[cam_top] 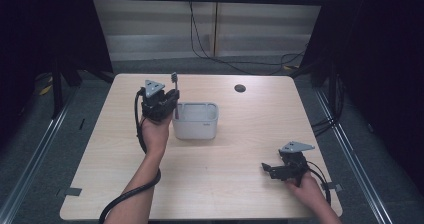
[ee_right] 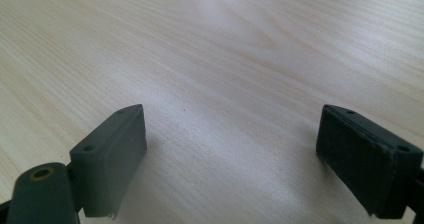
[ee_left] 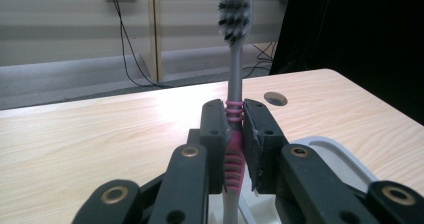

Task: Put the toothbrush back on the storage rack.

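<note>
Left tool [ee_left: 235,134] clenched on toothbrush [ee_left: 234,84], pads on pink ribbed grip; brush upright, bristles up, just left of white holder [cam_top: 196,121]. Judged light, stiff, slim; ribbed section best hold. Holder's compartments looked empty, hard to tell. Right tool [ee_right: 230,159] released, far right of holder, over bare counter [ee_right: 225,49].

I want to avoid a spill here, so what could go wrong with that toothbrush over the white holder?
The left gripper pinches the toothbrush on its narrow pink ribbed grip, so it could pivot or slip between the pads. Its lower end stands right at the wall of the white holder; it might catch the rim and tip or push the holder. The right gripper rests open, far off, not steadying anything.
</note>
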Demonstrator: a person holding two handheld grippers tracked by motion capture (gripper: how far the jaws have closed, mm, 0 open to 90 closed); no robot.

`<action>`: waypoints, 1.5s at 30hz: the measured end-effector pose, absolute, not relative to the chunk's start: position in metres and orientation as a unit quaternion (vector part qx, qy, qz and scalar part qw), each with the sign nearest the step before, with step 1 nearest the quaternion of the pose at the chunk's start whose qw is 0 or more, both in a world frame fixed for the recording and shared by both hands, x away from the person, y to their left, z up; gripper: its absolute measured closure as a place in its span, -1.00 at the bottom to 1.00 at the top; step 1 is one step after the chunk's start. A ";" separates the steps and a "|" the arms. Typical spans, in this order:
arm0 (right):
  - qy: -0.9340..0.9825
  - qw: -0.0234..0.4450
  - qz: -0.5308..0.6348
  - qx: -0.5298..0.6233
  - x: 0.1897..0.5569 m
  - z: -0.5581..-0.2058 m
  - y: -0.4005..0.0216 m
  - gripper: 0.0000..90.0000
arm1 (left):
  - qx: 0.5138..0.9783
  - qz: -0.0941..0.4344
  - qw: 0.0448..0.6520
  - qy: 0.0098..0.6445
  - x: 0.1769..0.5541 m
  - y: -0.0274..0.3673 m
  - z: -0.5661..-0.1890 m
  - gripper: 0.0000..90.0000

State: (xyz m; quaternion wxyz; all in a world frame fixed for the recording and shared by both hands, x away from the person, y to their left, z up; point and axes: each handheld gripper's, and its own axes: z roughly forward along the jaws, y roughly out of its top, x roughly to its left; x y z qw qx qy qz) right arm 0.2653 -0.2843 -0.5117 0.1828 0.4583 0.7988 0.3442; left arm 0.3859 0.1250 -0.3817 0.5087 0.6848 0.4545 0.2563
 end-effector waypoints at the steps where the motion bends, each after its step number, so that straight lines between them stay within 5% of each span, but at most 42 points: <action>1: 0.799 0.183 0.344 0.458 0.265 -0.512 -0.284 -0.73 | 0.684 0.256 0.508 0.456 0.386 0.125 -0.383 0.78; 45: 0.799 0.183 0.344 0.458 0.265 -0.512 -0.284 -0.73 | 0.687 0.255 0.503 0.459 0.374 0.124 -0.411 0.77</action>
